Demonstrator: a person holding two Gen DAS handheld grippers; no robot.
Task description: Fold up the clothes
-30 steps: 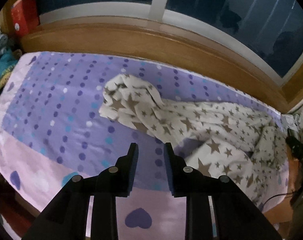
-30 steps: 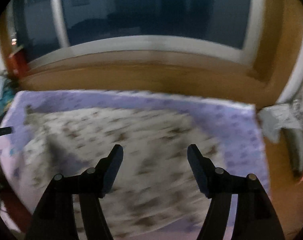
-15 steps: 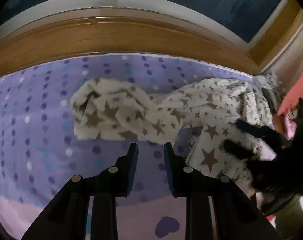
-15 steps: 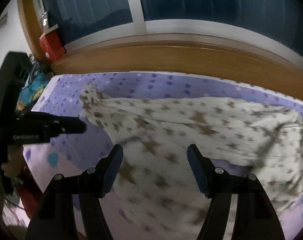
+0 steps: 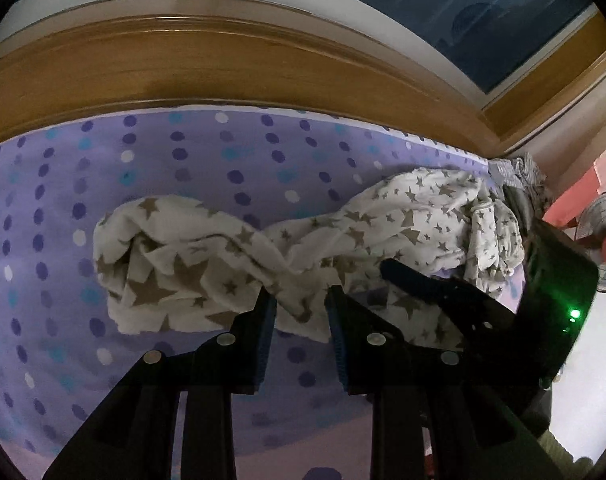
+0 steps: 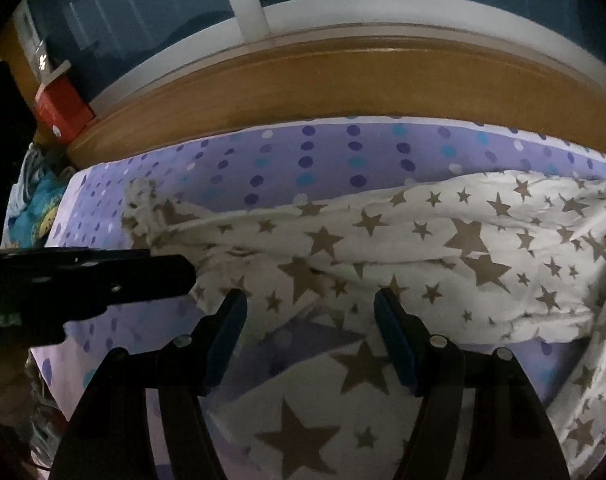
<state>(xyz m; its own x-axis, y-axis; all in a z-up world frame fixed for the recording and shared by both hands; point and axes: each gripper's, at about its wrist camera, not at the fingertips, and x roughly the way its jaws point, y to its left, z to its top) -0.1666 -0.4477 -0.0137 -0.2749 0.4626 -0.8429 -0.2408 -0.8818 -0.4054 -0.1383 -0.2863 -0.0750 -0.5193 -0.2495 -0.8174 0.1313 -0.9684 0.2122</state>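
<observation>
Two grippers seen over bed. Left gripper (image 5: 301,312) set narrow, a gap left between blue pads (image 5: 266,336); bunched fold of star-print garment (image 5: 263,256) seen in gap, firm pinch not confirmed. Right gripper (image 6: 311,334) spread wide, nothing held; fingers poised above garment (image 6: 423,248), contact not discernible. Garment: white, grey-brown stars, crumpled, stretched lengthwise across purple dotted bedsheet (image 5: 183,160), left end rolled, right end heaped. Wooden ledge (image 5: 183,76) noted behind bed.
</observation>
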